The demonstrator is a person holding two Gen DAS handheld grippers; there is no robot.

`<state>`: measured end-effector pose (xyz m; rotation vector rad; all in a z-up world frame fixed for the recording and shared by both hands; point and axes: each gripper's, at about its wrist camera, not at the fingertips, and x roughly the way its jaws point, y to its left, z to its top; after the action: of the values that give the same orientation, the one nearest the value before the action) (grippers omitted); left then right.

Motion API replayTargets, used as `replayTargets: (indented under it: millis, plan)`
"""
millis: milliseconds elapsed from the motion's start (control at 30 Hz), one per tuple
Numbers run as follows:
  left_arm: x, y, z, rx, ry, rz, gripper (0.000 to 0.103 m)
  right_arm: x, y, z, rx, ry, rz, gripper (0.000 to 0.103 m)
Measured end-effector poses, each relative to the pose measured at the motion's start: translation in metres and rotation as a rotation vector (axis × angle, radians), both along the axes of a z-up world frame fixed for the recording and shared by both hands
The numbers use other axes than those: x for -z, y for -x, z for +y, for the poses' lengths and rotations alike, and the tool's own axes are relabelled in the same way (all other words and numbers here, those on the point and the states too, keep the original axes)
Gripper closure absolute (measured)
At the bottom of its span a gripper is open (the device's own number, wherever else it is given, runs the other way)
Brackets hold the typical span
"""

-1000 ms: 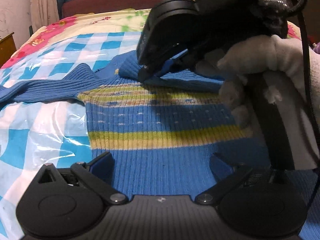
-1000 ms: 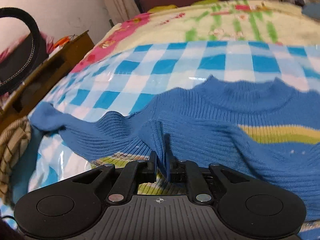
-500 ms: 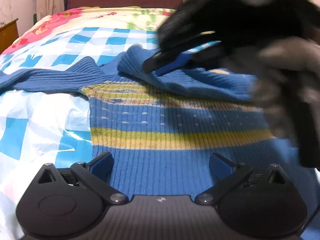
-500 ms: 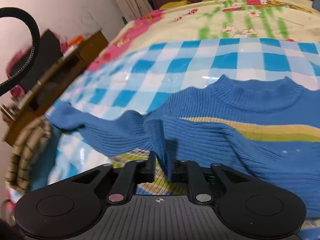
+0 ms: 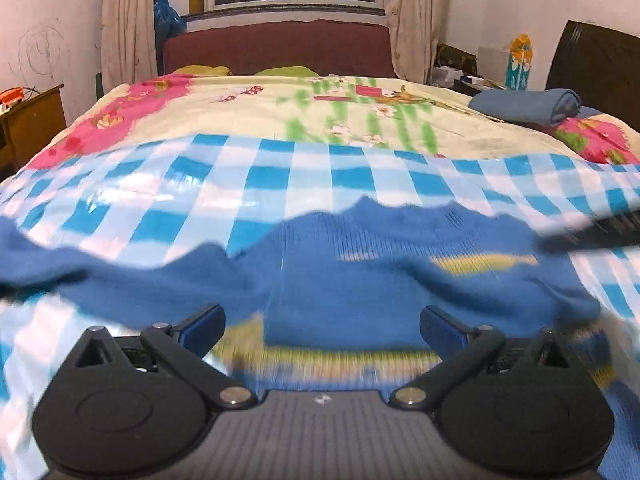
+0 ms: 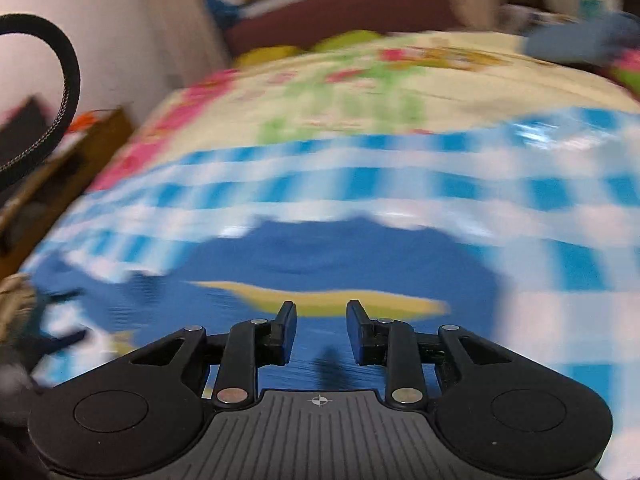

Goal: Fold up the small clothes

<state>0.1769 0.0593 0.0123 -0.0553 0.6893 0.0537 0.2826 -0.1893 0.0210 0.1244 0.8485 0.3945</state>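
The blue striped sweater [image 5: 360, 280] lies spread on the checked plastic sheet [image 5: 280, 184] over the near part of the bed [image 5: 280, 108], one sleeve trailing toward the bed's left edge. Above it the right gripper [image 6: 321, 330] has just been opening — its pads stand apart with nothing between them. The left gripper [image 5: 322, 326] hangs wide apart and empty over the sweater's near part; a folded dark blue cloth [image 5: 528, 106] sits near the bed's far right corner.

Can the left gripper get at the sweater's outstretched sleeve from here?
Probably yes: left gripper stands open above the blue sweater, and the sleeve lies uncovered on the checkered sheet.
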Motion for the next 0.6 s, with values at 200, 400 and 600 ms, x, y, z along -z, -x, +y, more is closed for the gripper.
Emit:
replayTargets:
  millis: [200,400,600]
  plan:
    - [0.022,-0.036,-0.004,-0.013,-0.046,0.051,0.0,0.014,-0.006,-0.05,0.107,0.057,0.036,0.07]
    - [0.04,-0.037,-0.006,-0.018,-0.077,0.109,0.0,0.009,-0.01,-0.029,-0.08,0.147,-0.026,0.066]
    - [0.036,-0.039,-0.005,-0.024,-0.081,0.107,0.0,0.018,-0.027,0.006,-0.288,0.215,-0.007,0.062]
